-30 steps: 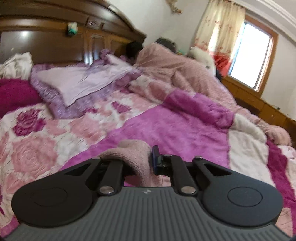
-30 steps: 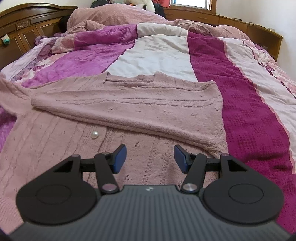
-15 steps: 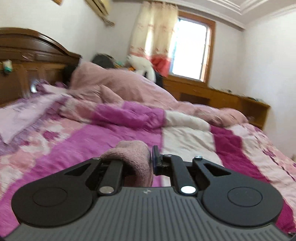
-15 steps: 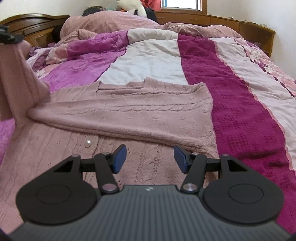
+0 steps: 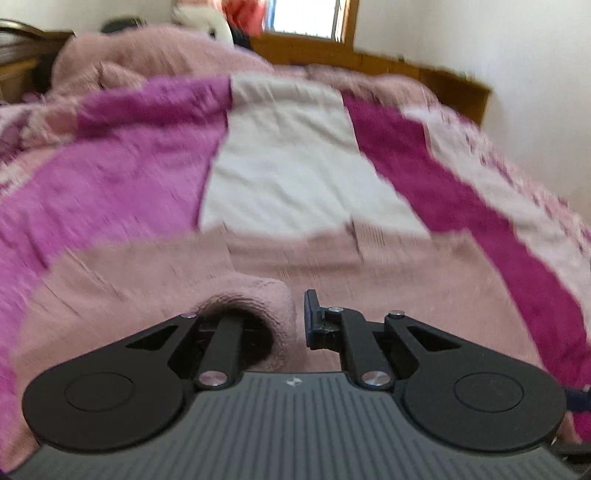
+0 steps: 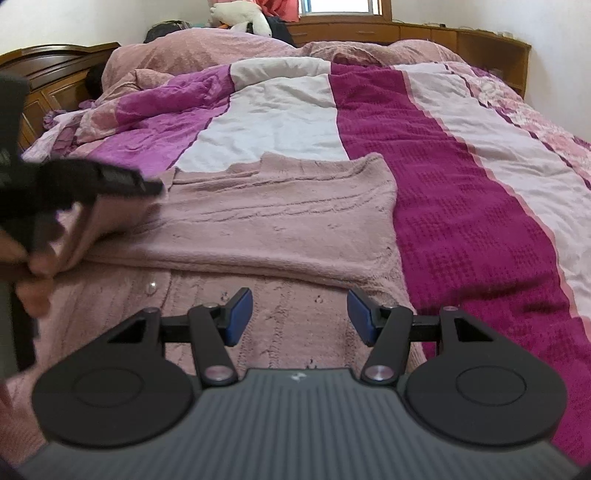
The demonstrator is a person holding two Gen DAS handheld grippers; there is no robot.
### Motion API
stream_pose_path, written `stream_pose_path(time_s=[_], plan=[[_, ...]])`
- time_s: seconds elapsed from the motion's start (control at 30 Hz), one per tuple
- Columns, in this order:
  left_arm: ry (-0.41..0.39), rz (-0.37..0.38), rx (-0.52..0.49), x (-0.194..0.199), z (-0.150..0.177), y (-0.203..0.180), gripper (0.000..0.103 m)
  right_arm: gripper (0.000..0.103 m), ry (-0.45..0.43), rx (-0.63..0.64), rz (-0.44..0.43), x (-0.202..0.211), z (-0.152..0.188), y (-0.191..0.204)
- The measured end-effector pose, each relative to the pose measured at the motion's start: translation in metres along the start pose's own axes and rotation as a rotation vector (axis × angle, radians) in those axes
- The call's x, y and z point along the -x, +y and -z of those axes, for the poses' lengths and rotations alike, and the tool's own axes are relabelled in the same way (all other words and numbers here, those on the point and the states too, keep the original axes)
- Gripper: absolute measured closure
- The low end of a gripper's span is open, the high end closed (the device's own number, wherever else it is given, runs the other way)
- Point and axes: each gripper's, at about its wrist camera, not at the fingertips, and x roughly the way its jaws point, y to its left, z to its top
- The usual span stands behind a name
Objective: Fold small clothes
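A pink knitted cardigan [image 6: 280,221] lies flat on the bed, with one sleeve folded across its chest and a pearl button [image 6: 152,285] on its front. My left gripper [image 5: 295,306] is shut on the cuff of the other sleeve [image 5: 258,295], which wraps over and hides its left finger. It hangs low over the cardigan body [image 5: 369,273]. In the right wrist view that left gripper [image 6: 92,181] comes in blurred from the left, held by a person's hand [image 6: 37,266]. My right gripper [image 6: 300,314] stands open just above the cardigan's lower front, with nothing between its fingers.
The cardigan rests on a quilt [image 6: 443,192] striped in purple, white and magenta. A pink blanket [image 6: 207,48] is heaped at the head of the bed, with a white plush toy [image 6: 240,16] behind it. A wooden headboard [image 6: 48,70] stands left and a wooden shelf [image 6: 461,40] under the window.
My left gripper has swung right and down with the cuff, from over the bed's left side to above the cardigan, and now shows in the right wrist view. The right gripper has barely shifted.
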Motion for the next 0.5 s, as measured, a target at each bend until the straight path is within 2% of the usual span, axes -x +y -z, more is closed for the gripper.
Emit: stream_pose_path(time_s=[0.07, 0.1, 0.17, 0.2, 0.23, 0.4, 0.5], plan=[[0.048, 0.021, 0.001, -0.015, 0.008, 0.001, 0.09, 0.044, 0.005, -0.009, -0.004, -0.001, 0.001, -0.002], [0.047, 0.019, 0.001, -0.018, 0.012, 0.0, 0.089, 0.044, 0.008, -0.012, -0.007, -0.002, 0.002, -0.003], [0.043, 0.031, -0.002, -0.021, 0.014, 0.002, 0.076, 0.044, 0.012, -0.016, -0.008, -0.003, 0.004, -0.004], [0.051, 0.046, -0.001, -0.022, 0.015, 0.003, 0.062, 0.044, 0.015, -0.018, -0.008, -0.003, 0.004, -0.004], [0.062, 0.062, 0.002, -0.02, 0.015, 0.001, 0.055, 0.044, 0.017, -0.022, -0.01, -0.004, 0.005, -0.005], [0.108, 0.033, -0.043, -0.009, 0.01, -0.006, 0.05, 0.044, 0.03, -0.029, -0.015, -0.006, 0.006, -0.004], [0.132, 0.022, -0.036, 0.006, 0.008, -0.005, 0.05, 0.044, 0.026, -0.024, -0.015, -0.005, 0.006, -0.003]])
